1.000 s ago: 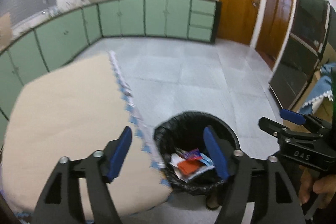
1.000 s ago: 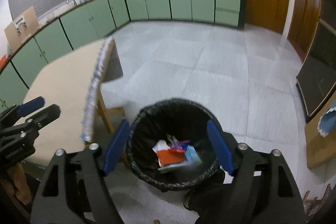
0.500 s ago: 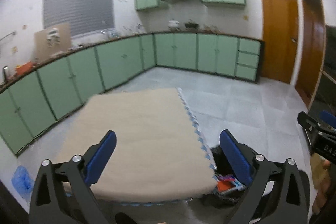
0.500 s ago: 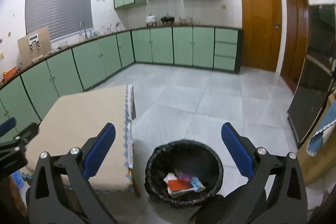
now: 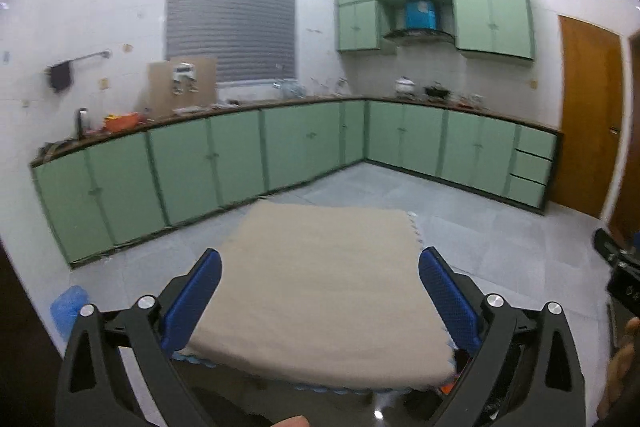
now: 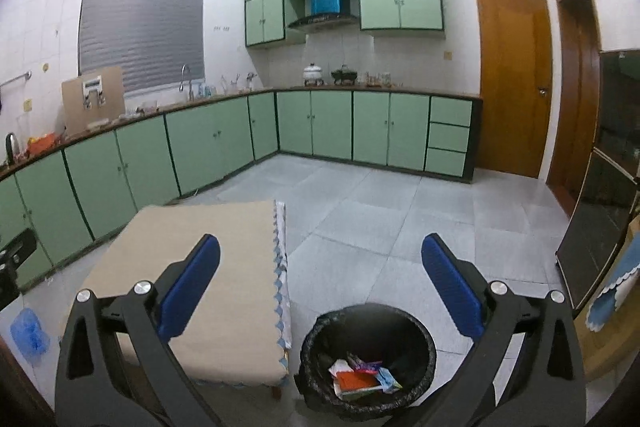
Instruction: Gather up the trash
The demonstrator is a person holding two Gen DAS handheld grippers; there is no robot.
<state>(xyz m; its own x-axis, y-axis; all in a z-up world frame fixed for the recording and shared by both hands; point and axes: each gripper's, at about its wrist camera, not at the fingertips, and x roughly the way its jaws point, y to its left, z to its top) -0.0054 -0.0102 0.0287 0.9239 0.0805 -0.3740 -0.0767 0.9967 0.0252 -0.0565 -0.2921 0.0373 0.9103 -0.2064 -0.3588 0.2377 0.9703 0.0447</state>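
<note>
Though a label strip runs along the range hood (image 6: 322,21) at upper centre, its writing is too small to read. Both the left gripper (image 5: 320,297) and the right gripper (image 6: 320,287) have just spread wide, nothing between their blue pads. Crumpled wrappers (image 6: 362,379), seemingly paper and foil, lie in the black-lined bin (image 6: 368,323) at lower centre, beside the beige-clothed table (image 6: 224,239) on grey floor tiles (image 6: 400,211), before green cabinets (image 6: 332,125).

Left tool (image 5: 320,301) is showing two black skeletal arms with triangular cut-outs, silver round-head screws at the pivots, and blue textured pads (image 5: 448,301). Right tool (image 6: 320,287) is showing identical black arms, silver screws and blue pads (image 6: 452,287).
</note>
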